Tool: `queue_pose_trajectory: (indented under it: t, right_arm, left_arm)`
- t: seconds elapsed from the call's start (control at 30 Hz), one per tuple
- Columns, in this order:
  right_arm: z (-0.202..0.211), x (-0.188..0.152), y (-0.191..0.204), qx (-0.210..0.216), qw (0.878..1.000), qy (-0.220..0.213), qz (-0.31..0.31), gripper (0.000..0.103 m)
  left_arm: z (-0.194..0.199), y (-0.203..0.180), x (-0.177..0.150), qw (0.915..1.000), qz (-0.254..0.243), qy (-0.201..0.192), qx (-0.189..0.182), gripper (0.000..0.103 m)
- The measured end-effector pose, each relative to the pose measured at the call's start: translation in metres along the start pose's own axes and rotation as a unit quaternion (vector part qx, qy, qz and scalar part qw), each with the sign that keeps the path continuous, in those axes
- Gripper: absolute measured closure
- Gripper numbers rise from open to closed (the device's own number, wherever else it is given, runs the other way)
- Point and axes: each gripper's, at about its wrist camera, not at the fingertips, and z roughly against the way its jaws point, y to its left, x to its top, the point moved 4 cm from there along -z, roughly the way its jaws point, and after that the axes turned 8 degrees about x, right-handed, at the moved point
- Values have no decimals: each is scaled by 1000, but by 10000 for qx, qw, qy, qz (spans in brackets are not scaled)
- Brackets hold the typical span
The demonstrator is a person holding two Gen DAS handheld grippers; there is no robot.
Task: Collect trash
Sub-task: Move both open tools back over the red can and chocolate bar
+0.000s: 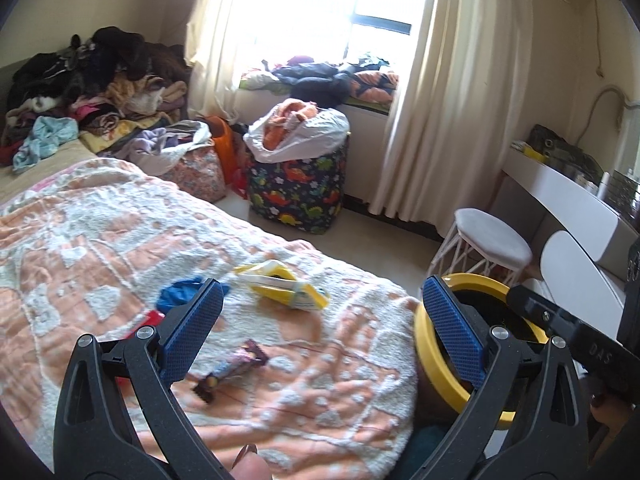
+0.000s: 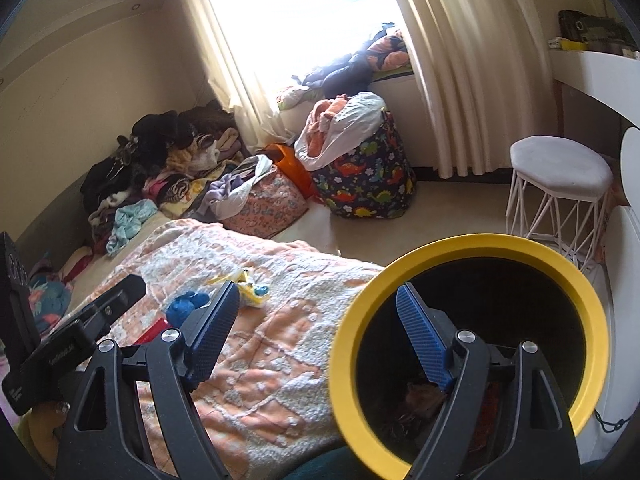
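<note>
Two fisheye views from hand-held grippers, side by side, both angled slightly down across a bed's blanket (image 1: 120, 240) toward a bright window (image 2: 304, 8). Both share the yellow-rimmed bin (image 2: 472, 248), closer in the right view.

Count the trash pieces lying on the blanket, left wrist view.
4: yellow wrapper mid-blanket; blue crumpled piece left of it, partly behind a gripper finger; purple wrapper nearer the camera; red piece, mostly hidden behind that finger. More may be hidden.
</note>
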Motion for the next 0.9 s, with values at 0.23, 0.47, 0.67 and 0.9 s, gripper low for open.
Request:
queue_pose_trajectory:
  t: [0.23,0.47,0.67,0.9]
  right_arm:
    - [-14,-9,27,212,9993,205,218,25]
    - [-28,-21,52,406,9974,457,371,23]
    - [-43,-29,76,555,9951,639,506,22]
    - [-69,-40,96,739,9911,950,569,22]
  left_arm:
    - [2,31,1,9995,221,-35,216,11]
    - [0,62,0,9980,459,-17,440,11]
    - [-2,91,-5,9962,554,39,669,11]
    - [-11,135,-23,9927,658,413,919,11]
